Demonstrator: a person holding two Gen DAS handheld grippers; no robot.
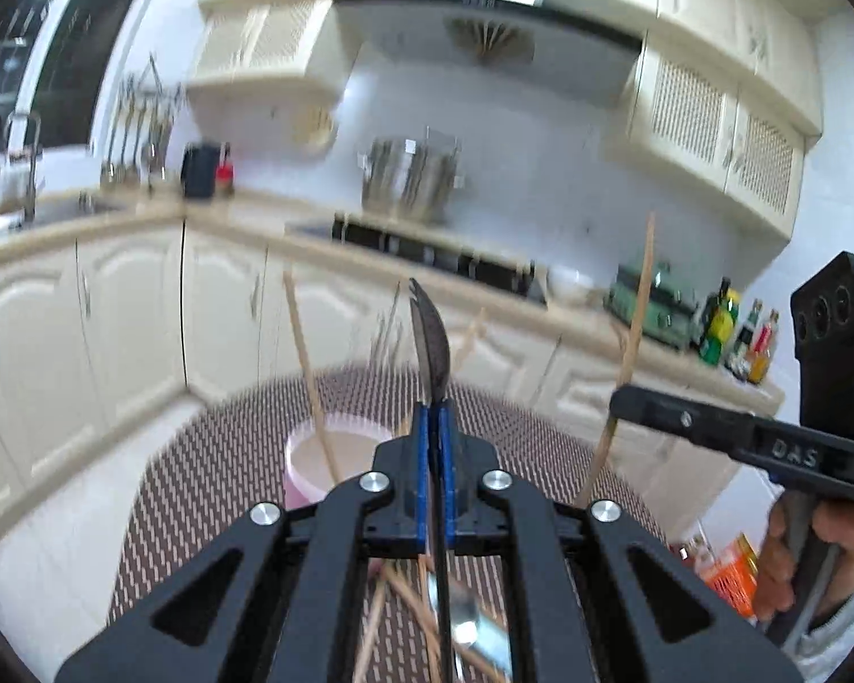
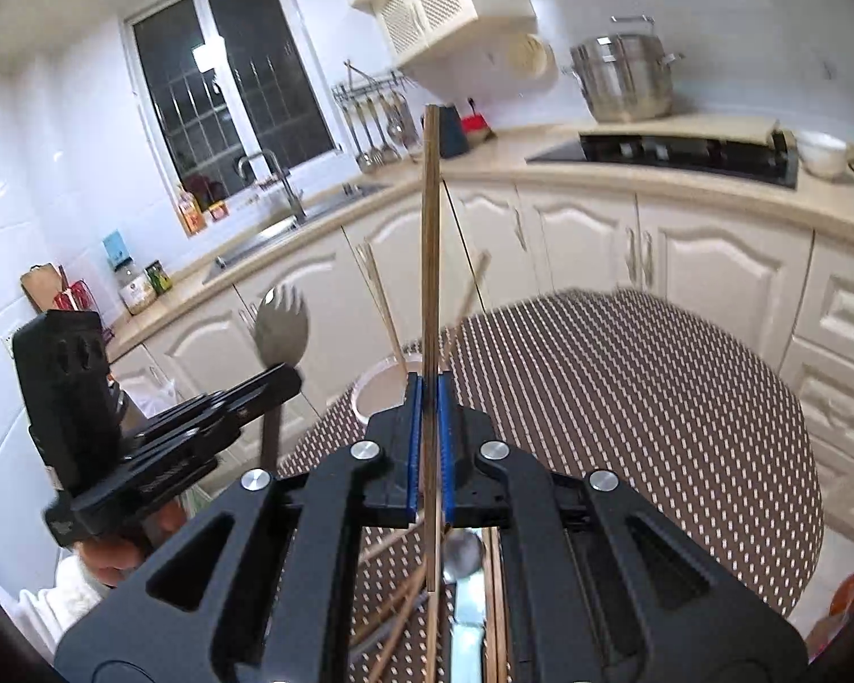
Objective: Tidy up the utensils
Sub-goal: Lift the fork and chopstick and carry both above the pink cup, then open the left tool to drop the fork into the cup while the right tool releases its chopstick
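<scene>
1. The left hand-held gripper (image 1: 434,415) is closed on a metal spork (image 1: 431,341), clamped at the neck just below the head. The spork's long axis runs up and down, with the pronged head above the jaws and the handle hanging below them.
2. The right hand-held gripper (image 2: 428,393) is closed on a single wooden chopstick (image 2: 431,239). The chopstick stands nearly upright, with its longer part above the jaws and its lower end hanging just over the counter.
3. Both held utensils are off the counter (image 2: 626,398), which is covered in a brown mat with pale dashes.
4. A pink-and-white cup (image 1: 336,467) stands on the counter ahead of and below both grippers, slightly left of centre in each wrist view.
5. Judging by the left wrist view, the left hand-held gripper looks the nearer of the two, with the cup almost directly beneath its tips.
6. The cup already holds several chopsticks (image 1: 313,375), which lean outward past its rim at different angles.
7. More utensils lie loose on the counter beneath the grippers: crossed chopsticks and a shiny spoon (image 2: 462,555), its handle running toward the camera.
8. The likely next move is to lower each upright utensil, handle end first, into the cup.
</scene>
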